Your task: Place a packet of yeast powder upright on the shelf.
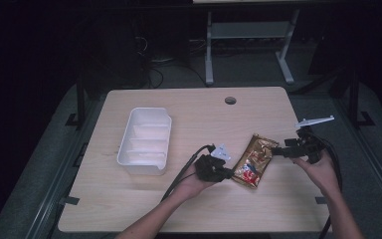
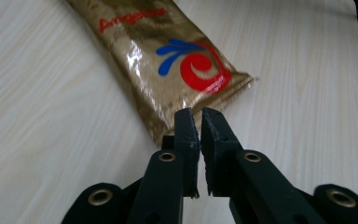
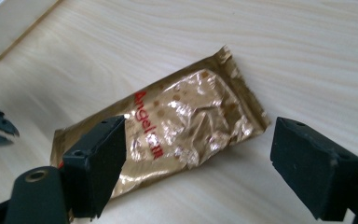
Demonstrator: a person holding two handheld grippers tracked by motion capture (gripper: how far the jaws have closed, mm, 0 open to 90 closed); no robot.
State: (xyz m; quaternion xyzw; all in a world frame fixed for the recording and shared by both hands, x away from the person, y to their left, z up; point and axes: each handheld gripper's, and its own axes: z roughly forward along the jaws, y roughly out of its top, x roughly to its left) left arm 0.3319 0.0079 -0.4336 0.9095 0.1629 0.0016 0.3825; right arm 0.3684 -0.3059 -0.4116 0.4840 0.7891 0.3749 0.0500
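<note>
The golden snack packet (image 1: 252, 161) is lying flat on the wooden table (image 1: 189, 209), and its long axis is running from about 1 o'clock to 7 o'clock in the high view. The left gripper (image 1: 227, 172) is sitting at the 7 o'clock end of the packet, and it is the nearer one. In the left gripper view the packet (image 2: 168, 70) is lying straight ahead at 12 o'clock, with its crimped near edge just at the tips of the jaws. These jaws are nearly clenched, with only a thin gap, and I cannot tell if the foil edge is pinched between them.

The right gripper (image 1: 278, 151) is waiting at about 3 o'clock from the packet, just beside its upper part and not touching it. In the right gripper view its jaws are standing wide and released, and the packet (image 3: 182, 130) is lying across, beyond them, its long axis going from 1 o'clock down to 8 o'clock.

The white tray (image 1: 124, 149) is standing well apart, at 9 o'clock from the packet
</note>
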